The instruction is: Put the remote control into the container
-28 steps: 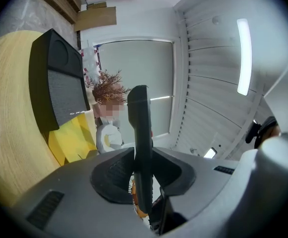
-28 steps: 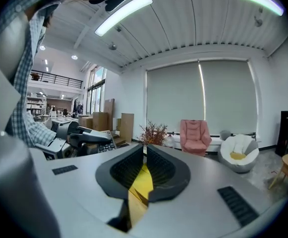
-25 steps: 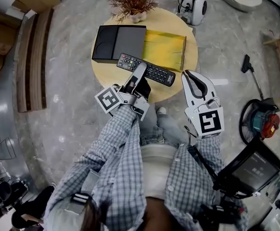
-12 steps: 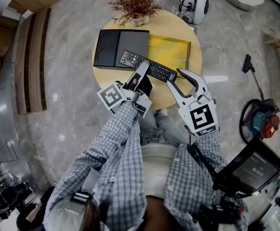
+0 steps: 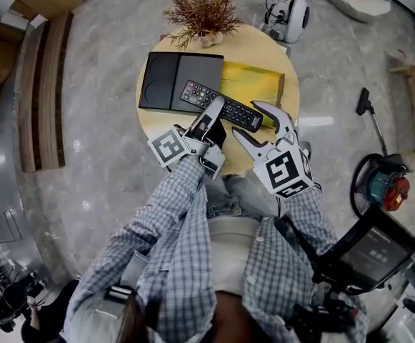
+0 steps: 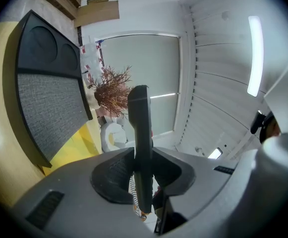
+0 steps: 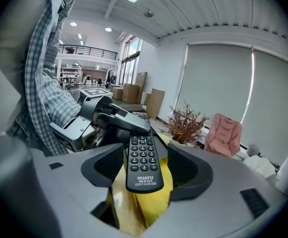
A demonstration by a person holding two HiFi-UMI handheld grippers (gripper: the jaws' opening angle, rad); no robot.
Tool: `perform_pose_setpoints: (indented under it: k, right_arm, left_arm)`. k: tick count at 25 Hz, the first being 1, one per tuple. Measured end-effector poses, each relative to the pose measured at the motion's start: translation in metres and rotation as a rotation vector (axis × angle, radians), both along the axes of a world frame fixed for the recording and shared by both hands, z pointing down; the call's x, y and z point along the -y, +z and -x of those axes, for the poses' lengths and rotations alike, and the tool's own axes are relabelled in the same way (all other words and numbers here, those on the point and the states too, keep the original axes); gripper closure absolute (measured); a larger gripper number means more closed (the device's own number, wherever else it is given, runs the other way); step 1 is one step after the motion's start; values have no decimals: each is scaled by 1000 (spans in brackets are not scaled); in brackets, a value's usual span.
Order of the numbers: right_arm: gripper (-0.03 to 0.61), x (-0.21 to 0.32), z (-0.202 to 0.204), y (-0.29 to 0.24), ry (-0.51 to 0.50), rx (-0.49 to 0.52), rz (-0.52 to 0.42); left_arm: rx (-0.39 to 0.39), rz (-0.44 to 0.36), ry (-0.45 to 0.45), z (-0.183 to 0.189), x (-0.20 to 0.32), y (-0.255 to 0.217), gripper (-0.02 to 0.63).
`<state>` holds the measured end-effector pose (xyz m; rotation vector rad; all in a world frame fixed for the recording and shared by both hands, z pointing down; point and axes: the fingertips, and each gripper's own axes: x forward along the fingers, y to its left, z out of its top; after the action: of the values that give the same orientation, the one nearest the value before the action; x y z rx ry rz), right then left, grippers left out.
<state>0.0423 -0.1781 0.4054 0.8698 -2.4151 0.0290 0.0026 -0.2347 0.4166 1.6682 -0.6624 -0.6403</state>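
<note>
A black remote control (image 5: 221, 106) hangs over the round wooden table (image 5: 157, 116), its left end above the front edge of a black box (image 5: 178, 83). A yellow tray (image 5: 257, 84) lies beside the box. My left gripper (image 5: 214, 111) is shut on the remote's middle; in the left gripper view the remote (image 6: 141, 133) stands edge-on between the pads. My right gripper (image 5: 247, 120) straddles the remote's right end. Its jaws are opening, and in the right gripper view the remote (image 7: 144, 165) lies between them with a gap on each side.
A dried plant in a pot (image 5: 203, 13) stands at the table's far edge. On the floor are a white device (image 5: 289, 9), a vacuum (image 5: 382, 184) at the right and a wooden bench (image 5: 46, 84) at the left. A monitor (image 5: 368, 252) is near my right side.
My right gripper has swung up and left to the remote's right end, and its jaws have gone from shut to wide. The left gripper still holds the remote.
</note>
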Motion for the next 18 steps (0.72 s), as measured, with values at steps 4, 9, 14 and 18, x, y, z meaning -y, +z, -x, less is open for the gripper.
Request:
perform_pose_setpoints:
  k: [4,9,14,18]
  right_arm:
    - [319,15,10,17,-28,-25,30]
    - [319,31,18,42,-42,-66,56]
    - [319,40,29,55,-59,-94,74]
    - [321,41,29,56,-57,-115,76]
  left_arm:
    - [6,8,23,-1,10,9,509]
    - [16,3,39,2,18,23,509]
    - [-7,-30,67,5,23,23,509]
    - [-18,-17,78,3,22,24,509]
